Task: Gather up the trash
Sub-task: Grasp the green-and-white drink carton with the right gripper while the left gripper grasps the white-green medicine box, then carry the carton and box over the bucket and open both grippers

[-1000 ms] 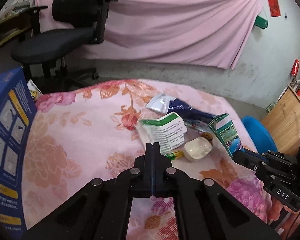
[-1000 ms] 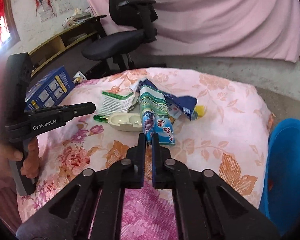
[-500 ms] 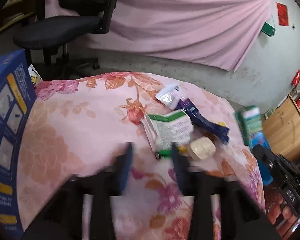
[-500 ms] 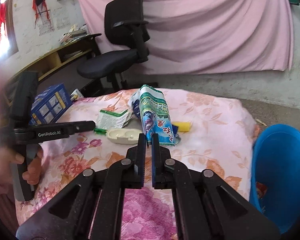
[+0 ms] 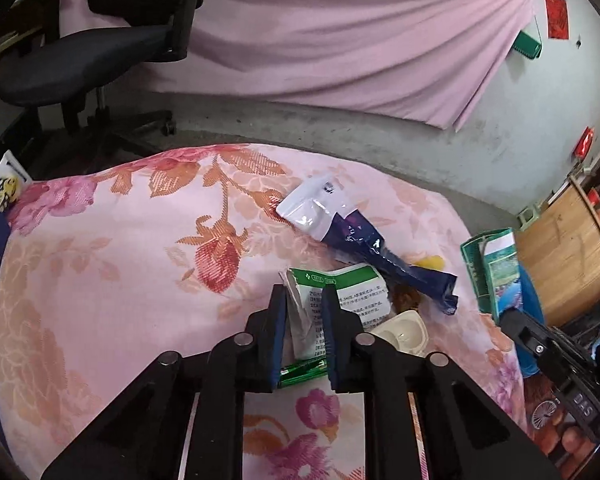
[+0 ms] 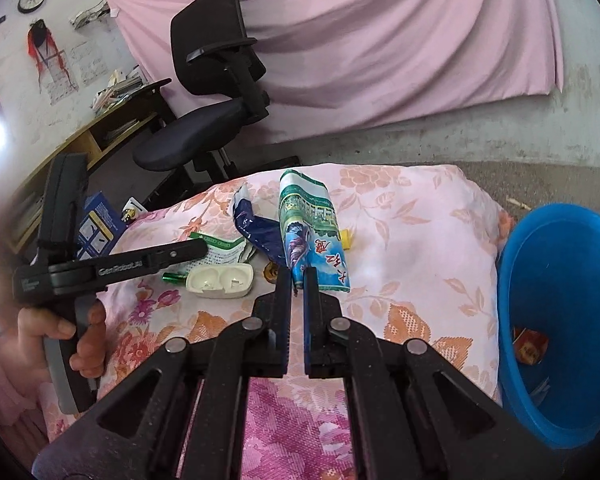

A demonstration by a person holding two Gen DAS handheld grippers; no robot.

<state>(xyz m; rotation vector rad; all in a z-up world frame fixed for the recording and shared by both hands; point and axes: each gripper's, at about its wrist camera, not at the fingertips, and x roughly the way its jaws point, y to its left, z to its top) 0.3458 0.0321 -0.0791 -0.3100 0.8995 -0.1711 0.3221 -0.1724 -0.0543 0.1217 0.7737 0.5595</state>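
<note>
Two grippers over floral pink cloth-covered worktop [image 6: 420, 248]. Right gripper [image 6: 298, 280]: jaws pinching green-blue printed snack wrapper [image 6: 314, 236], lifted, near blue plastic bin [image 6: 556, 320]. Left gripper [image 5: 303, 304]: jaws spread around edge of green-white paper packet [image 5: 340, 300], apart from it or touching, cannot tell. Beside packet: green battery [image 5: 302, 370], cream plastic case [image 5: 402, 334], dark blue foil pouch [image 5: 364, 240].

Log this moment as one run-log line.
left gripper: open around green-white packet | right gripper: shut on green-blue wrapper | blue bin: beside table, right

Black claw [image 6: 298, 280], blue-padded fingers [image 6: 310, 312]
</note>
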